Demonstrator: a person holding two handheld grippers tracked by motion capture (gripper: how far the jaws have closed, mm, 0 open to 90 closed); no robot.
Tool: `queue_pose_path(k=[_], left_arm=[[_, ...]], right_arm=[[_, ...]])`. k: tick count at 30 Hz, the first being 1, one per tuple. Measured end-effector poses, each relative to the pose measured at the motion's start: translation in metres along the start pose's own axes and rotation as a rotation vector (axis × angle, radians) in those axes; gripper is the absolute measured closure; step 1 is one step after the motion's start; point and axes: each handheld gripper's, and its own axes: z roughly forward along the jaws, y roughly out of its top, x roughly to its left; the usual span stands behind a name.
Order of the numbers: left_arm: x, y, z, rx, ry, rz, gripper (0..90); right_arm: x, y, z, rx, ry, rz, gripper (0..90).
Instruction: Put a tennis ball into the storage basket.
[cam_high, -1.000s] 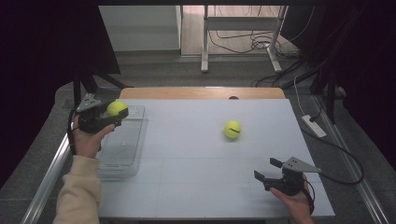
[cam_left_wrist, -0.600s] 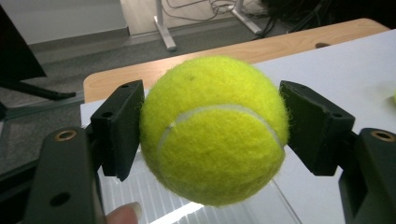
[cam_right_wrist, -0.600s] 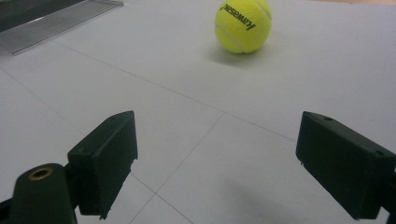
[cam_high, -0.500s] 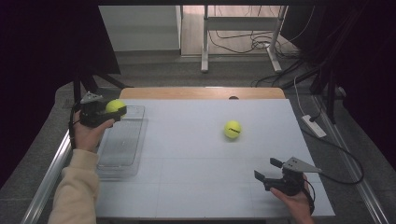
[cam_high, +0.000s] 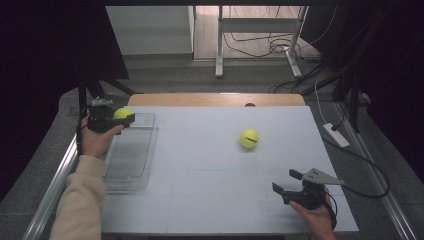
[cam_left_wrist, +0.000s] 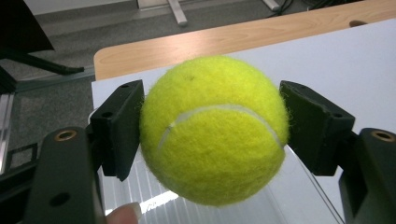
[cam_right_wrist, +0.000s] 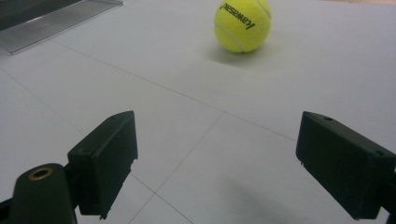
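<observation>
Since the earlier frame the left gripper (cam_high: 119, 119), clamped on a fuzzy yellow-green tennis ball (cam_high: 122, 113), has drifted toward the frame's left edge — now over the far left corner of the clear ribbed plastic tray (cam_high: 131, 159); the right gripper (cam_high: 286, 183) stays lower right, jaws wide apart — bare white tabletop (cam_high: 200, 150) lies between it and the second yellow tennis ball (cam_high: 248, 138) at centre right.

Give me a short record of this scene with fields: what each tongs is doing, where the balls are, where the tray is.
left tongs: shut on the held tennis ball, above the far end of the clear plastic tray
right tongs: open, nothing between the jaws, low over the white table near its right front corner
loose tennis ball: resting on the table right of centre, apart from both tongs
tray: at the table's left edge, nothing visible in it
</observation>
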Motion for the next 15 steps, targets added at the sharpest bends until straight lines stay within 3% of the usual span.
queue_pose_path(k=[15], left_arm=[[0.002,-0.001,0.017,0.056,-0.005,-0.005,27.0]], right_arm=[[0.0,0.0,-0.001,-0.001,-0.004,0.002,12.9]])
